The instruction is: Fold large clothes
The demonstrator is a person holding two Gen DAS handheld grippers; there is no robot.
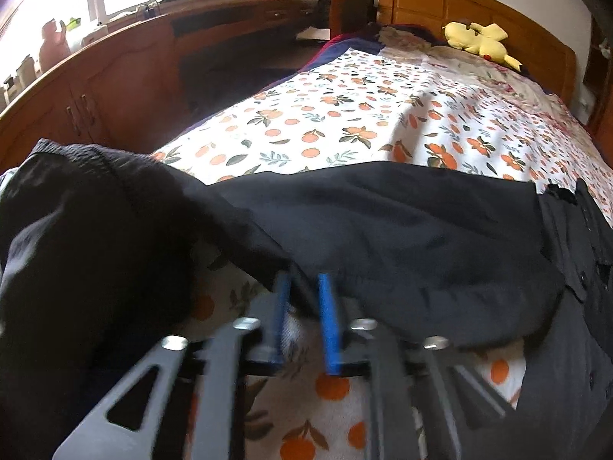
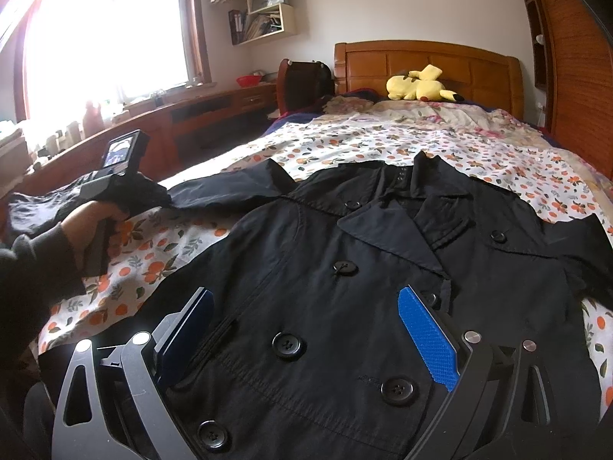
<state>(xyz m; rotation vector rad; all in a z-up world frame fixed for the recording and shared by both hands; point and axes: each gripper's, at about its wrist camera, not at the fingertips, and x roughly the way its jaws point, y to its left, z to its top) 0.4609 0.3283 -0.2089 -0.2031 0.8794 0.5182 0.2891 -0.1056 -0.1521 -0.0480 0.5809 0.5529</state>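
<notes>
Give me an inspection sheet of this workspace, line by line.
Surface: bed under an orange-print sheet, wrinkled.
Job's things: black coat lying front up, buttoned, collar toward the headboard; one sleeve stretched out sideways.
Clutter: yellow plush toy near the headboard; crumpled floral bedding beside it.
Grippers: left gripper shut on the sleeve's edge, held by a hand; right gripper open above the coat front, pads not pressing.
Cables: nothing seen.
Surroundings: bright window, wooden desk with a red bowl, wall shelves, chair by the bed.
</notes>
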